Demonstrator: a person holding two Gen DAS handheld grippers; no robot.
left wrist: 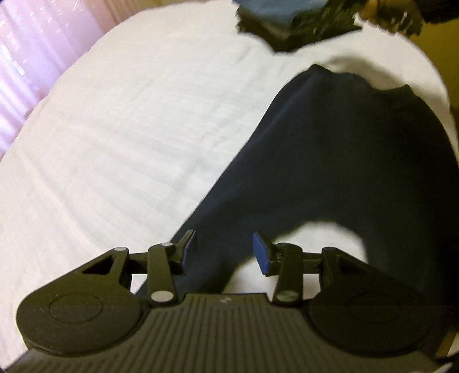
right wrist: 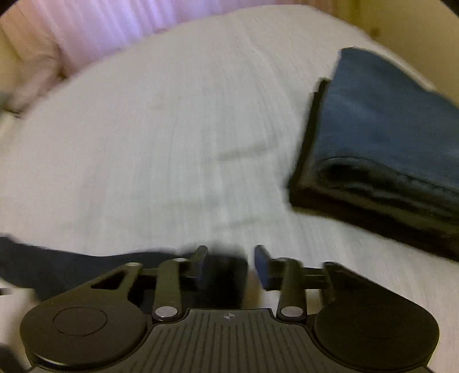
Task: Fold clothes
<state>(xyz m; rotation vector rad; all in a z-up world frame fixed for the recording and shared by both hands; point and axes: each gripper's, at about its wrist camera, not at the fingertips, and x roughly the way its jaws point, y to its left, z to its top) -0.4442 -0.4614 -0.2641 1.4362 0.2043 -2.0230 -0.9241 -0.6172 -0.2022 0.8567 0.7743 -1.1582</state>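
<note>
Navy trousers [left wrist: 330, 160] sprawl across the white bed [left wrist: 129, 129], one leg running between the parted fingers of your left gripper [left wrist: 225, 249], which grips nothing. Your right gripper [right wrist: 231, 265], also spread, hovers over a dark fabric edge [right wrist: 86, 264]. Seat each hem fully between the pads before closing, then lift both together. Folded blue clothes [right wrist: 381, 123] wait nearby.

Both views are smeared by motion blur. In the left wrist view the folded stack [left wrist: 275, 31] is cut off by the top edge, and a hand [left wrist: 373, 10] there is barely discernible. In the right wrist view the blue folded garment [right wrist: 387, 114] runs off the right edge.
</note>
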